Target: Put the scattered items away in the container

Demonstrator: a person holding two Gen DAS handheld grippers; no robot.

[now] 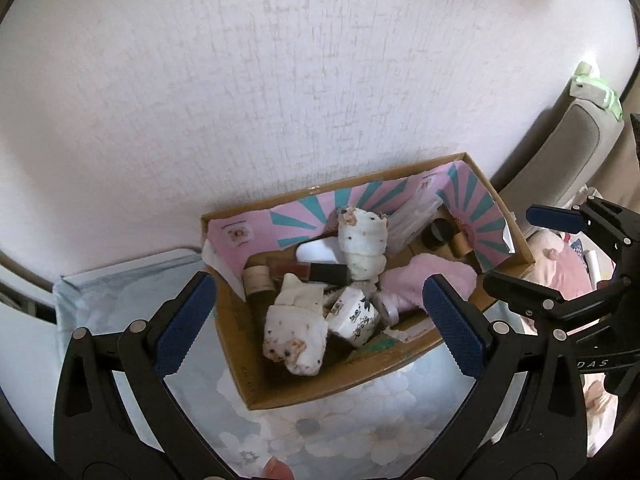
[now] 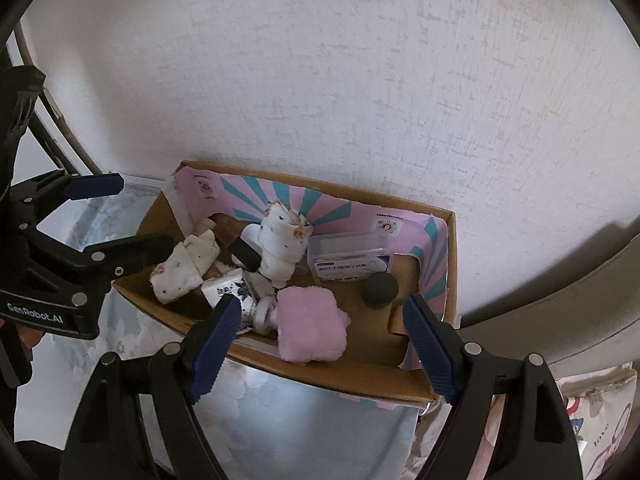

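Against the white wall, on a floral-covered surface point(image 2: 304, 420): cardboard box point(image 1: 320, 384) holding rolled cloths, pink pad point(image 2: 310, 328), clear case with unreadable blue label point(image 2: 352, 262). "GenRobot.AI" printed on left gripper point(image 1: 316, 324). Hovering above the box, jaws wide, empty; right gripper point(image 2: 322, 344) likewise, near the box's front rim.

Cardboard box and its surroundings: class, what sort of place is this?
Probably a home, perhaps a bedroom: a textured white papered wall, a floral-print table covering, and an open brown cardboard box holding rolled speckled white cloths and a fluffy pink pad.
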